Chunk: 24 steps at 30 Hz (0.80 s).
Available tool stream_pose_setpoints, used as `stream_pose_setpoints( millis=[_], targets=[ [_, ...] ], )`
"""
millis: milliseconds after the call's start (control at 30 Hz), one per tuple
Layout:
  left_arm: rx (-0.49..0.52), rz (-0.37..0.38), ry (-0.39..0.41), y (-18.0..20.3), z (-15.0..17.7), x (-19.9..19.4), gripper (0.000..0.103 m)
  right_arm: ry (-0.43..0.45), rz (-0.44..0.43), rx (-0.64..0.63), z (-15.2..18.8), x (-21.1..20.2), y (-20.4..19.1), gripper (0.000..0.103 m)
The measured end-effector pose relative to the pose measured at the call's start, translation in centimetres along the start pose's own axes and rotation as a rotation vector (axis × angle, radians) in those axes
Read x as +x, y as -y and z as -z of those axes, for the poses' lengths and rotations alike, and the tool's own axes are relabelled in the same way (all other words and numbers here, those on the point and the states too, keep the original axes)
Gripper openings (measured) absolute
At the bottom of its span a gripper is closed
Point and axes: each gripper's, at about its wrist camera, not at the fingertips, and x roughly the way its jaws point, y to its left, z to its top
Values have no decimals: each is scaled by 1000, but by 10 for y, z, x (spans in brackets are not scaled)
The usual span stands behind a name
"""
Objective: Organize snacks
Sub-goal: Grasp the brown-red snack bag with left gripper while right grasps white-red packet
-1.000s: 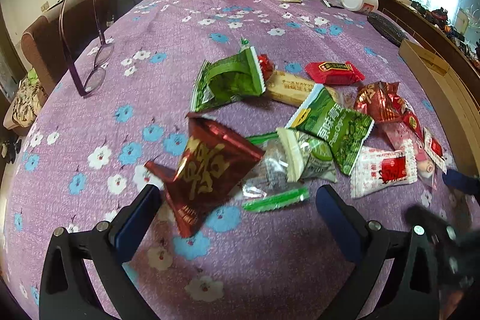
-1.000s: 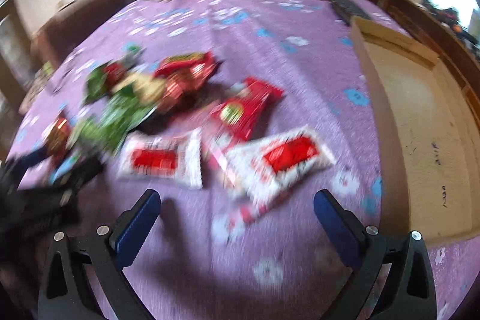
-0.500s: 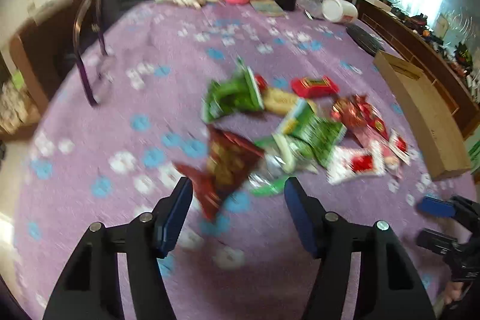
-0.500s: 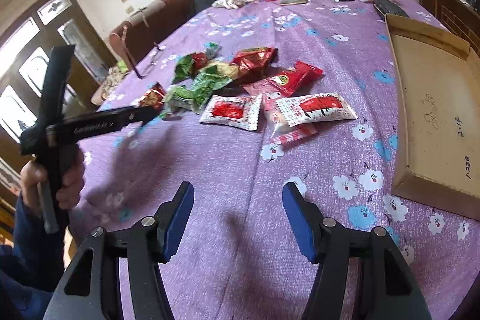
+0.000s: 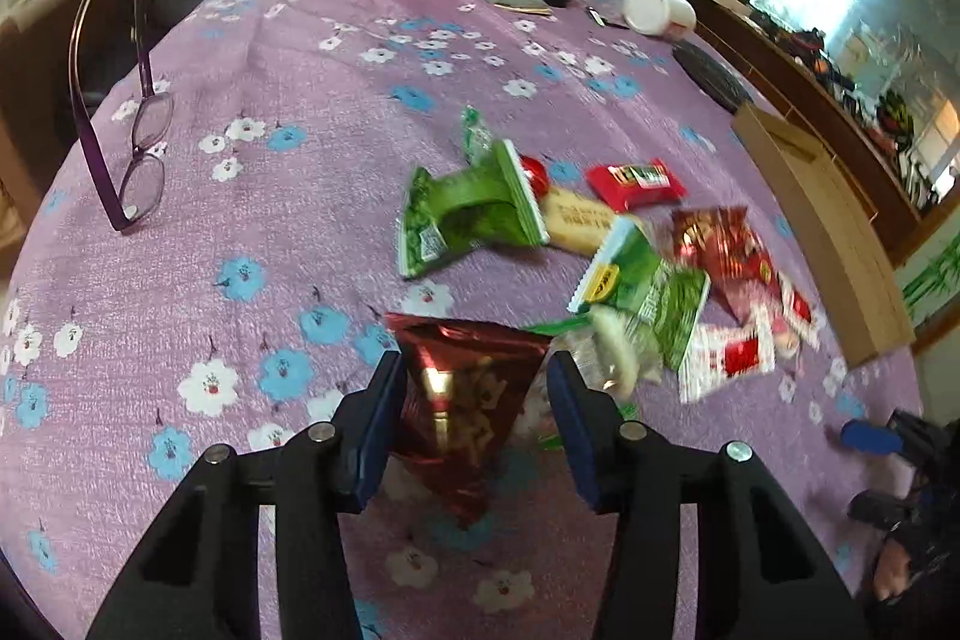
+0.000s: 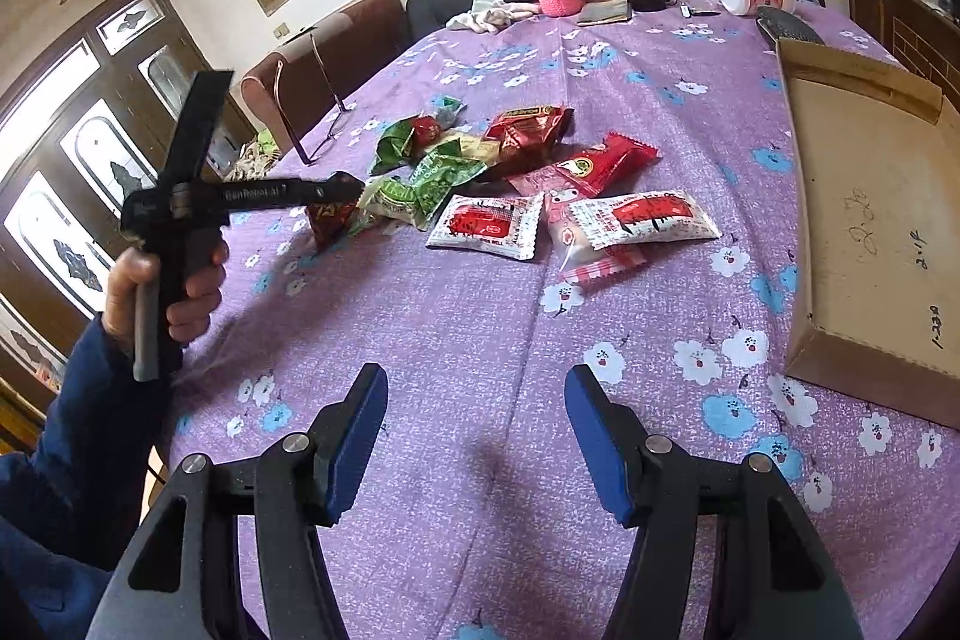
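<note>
While my left gripper (image 5: 474, 412) has its fingers on both sides of the dark red packet (image 5: 468, 400) at the near edge of the snack pile, I cannot tell if they already pinch it — I should squeeze gently and lift straight, not dragging the clear wrapper (image 5: 600, 358) beside it. My right gripper (image 6: 474, 436) hangs spread and empty over the tablecloth (image 6: 456, 316), near the cardboard tray (image 6: 870, 196).
</note>
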Motion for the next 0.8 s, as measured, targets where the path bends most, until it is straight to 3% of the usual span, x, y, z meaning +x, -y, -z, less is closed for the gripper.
stream_pose_setpoints(
  millis=[133,233,267,300,333,400,500,600,700,800],
  targets=[
    [56,-71,8,13,9,-2,47,-8,-18,-5,-4,1,-4,66],
    [32,-93,6,7,8,5,47,-16,-29,-28,-11,4,-12,66],
    [26,-95,19,5,8,5,44,-21,-21,-42,-15,6,-15,66],
    [12,-106,29,3,7,5,33,-28,-18,-59,-17,7,-18,66],
    [5,-115,38,1,8,5,33,-37,-19,-98,-22,9,-24,66],
    [-48,-88,66,-6,8,3,32,-46,-7,-153,-28,13,-33,66],
    [-94,-64,100,-13,10,-1,32,-80,28,-255,-43,24,-44,54],
    [-124,-34,139,-18,10,-9,32,-114,47,-331,-65,42,-50,52],
    [-138,-36,162,-23,11,-13,32,-138,85,-347,-86,67,-43,52],
    [-133,-43,162,-23,10,-13,32,-164,70,-315,-103,91,-31,52]
  ],
)
